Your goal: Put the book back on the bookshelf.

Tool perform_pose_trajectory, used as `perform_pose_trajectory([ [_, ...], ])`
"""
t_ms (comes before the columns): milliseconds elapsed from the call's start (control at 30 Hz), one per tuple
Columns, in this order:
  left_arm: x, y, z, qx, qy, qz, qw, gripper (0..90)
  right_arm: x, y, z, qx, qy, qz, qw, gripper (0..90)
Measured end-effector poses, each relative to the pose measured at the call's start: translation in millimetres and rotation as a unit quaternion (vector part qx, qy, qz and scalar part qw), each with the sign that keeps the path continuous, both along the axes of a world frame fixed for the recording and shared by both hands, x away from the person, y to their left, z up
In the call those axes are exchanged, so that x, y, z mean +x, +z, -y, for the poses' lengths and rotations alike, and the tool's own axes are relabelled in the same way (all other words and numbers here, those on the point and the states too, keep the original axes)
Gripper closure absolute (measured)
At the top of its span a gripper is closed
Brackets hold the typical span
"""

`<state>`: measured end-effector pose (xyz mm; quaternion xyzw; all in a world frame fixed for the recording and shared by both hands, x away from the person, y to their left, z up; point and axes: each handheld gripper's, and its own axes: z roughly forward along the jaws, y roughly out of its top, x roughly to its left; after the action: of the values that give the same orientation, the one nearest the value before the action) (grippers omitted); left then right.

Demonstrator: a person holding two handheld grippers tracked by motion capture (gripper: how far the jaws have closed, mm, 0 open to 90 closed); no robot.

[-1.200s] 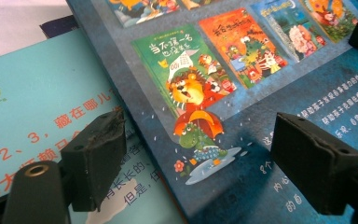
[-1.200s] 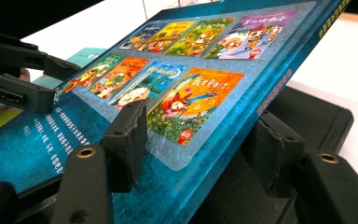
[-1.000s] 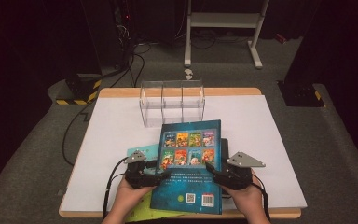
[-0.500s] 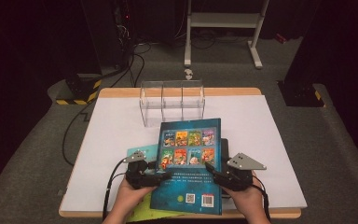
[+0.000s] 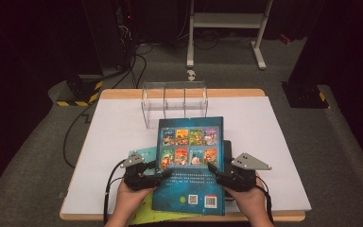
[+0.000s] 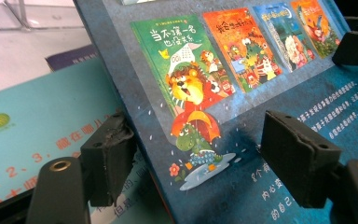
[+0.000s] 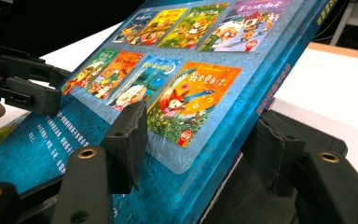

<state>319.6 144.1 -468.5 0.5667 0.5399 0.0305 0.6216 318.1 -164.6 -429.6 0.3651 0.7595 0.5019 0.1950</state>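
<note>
- the blue book (image 5: 189, 163) lies near the table's (image 5: 283, 142) front edge, long axis toward the clear rack (image 5: 175, 101).
- left gripper (image 5: 158, 174) straddles its left edge, jaws just been closing, not yet pressing.
- right gripper (image 5: 216, 174) straddles the right edge, jaws apart.

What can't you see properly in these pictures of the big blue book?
- High view: the blue book covers most of the teal booklet, the yellow-green sheet and a dark item at its right edge.
- High view: barcode print is too small to read.
- Left gripper view: the book's underside is hidden, so whether the left gripper pinches it is unclear.
- Right gripper view: the right gripper straddles the edge; contact is unclear.
</note>
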Motion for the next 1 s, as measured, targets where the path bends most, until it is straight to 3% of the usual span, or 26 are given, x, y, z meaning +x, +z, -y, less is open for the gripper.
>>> perform_pose_trajectory([
  [100,-0.4,2.7,-0.5,0.005,0.006,0.006,0.9999,27.9,0.5,1.6,-0.9,0.001,-0.001,0.004,1.0000,41.4],
  [400,2.2,10.3,-1.9,-0.004,0.019,0.024,0.9995,32.5,4.4,10.6,-3.7,0.010,-0.006,0.018,0.9998,44.1],
  [567,10.0,18.1,-1.6,-0.004,0.023,0.035,0.9991,35.8,11.8,17.9,-4.1,0.022,-0.015,0.022,0.9994,46.0],
  [733,22.9,25.2,-4.4,0.000,0.023,0.041,0.9989,39.7,21.9,25.5,-6.5,0.015,-0.021,0.025,0.9994,46.5],
  [867,25.6,29.4,-4.7,-0.009,0.034,0.059,0.9976,42.9,27.9,32.3,-8.4,0.011,-0.028,0.032,0.9990,47.0],
  [900,22.7,29.8,-6.4,-0.018,0.041,0.075,0.9962,44.3,28.9,36.5,-9.7,0.010,-0.031,0.036,0.9988,47.1],
  [1000,21.1,32.0,-6.4,-0.017,0.045,0.080,0.9956,45.7,27.4,41.3,-12.1,0.005,-0.033,0.046,0.9984,47.6],
])
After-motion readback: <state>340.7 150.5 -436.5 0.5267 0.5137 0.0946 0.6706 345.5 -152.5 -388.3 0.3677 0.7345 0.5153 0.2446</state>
